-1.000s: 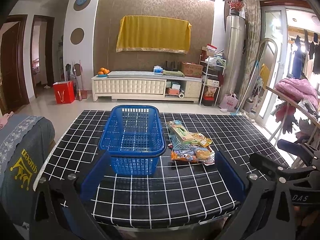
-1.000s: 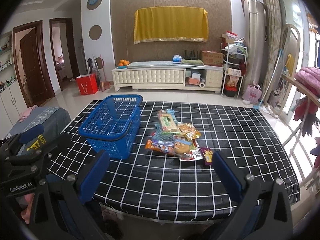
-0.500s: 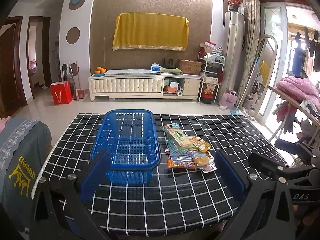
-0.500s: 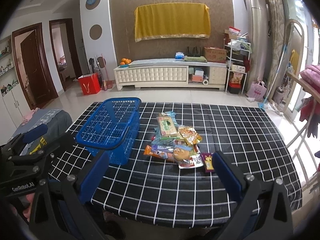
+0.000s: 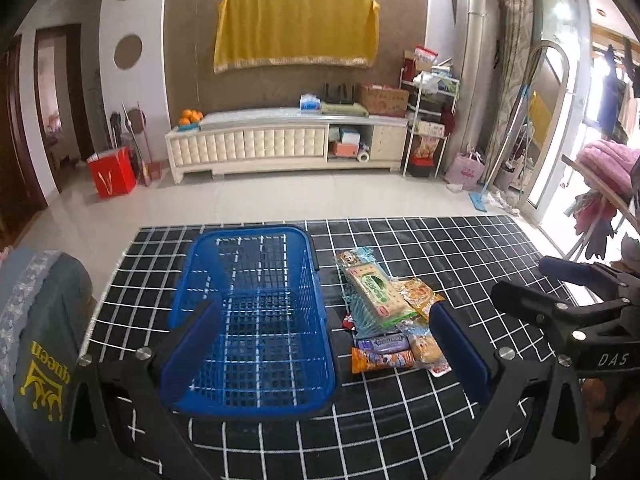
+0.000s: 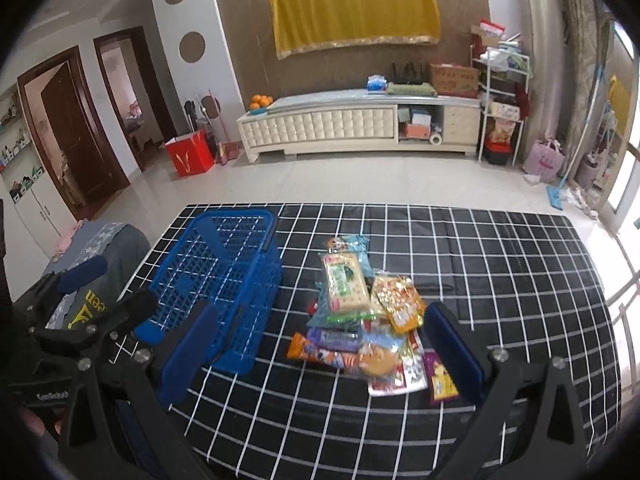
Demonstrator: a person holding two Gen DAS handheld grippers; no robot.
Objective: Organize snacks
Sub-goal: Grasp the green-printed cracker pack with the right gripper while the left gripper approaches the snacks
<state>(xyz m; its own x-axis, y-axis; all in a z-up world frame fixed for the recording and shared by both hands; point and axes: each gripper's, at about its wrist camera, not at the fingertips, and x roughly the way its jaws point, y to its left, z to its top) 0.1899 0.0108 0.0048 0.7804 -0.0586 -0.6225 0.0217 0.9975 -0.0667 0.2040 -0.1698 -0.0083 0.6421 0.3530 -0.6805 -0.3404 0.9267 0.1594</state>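
From your left wrist camera, the snack pile (image 5: 390,320) lay on the black grid-patterned table (image 5: 460,248) at about one o'clock, a green-labelled cracker pack (image 5: 376,290) on top and an orange wrapper (image 5: 382,360) nearest you. The empty blue basket (image 5: 250,320) sat just beside the pile, dead ahead. Your left gripper (image 5: 324,356) was spread wide, holding nothing.

From your right wrist camera, the same pile (image 6: 368,320) sat at twelve o'clock, the basket (image 6: 218,280) at ten, a purple packet (image 6: 442,378) at the pile's near right edge. Your right gripper (image 6: 320,354) gaped wide, grasping nothing.
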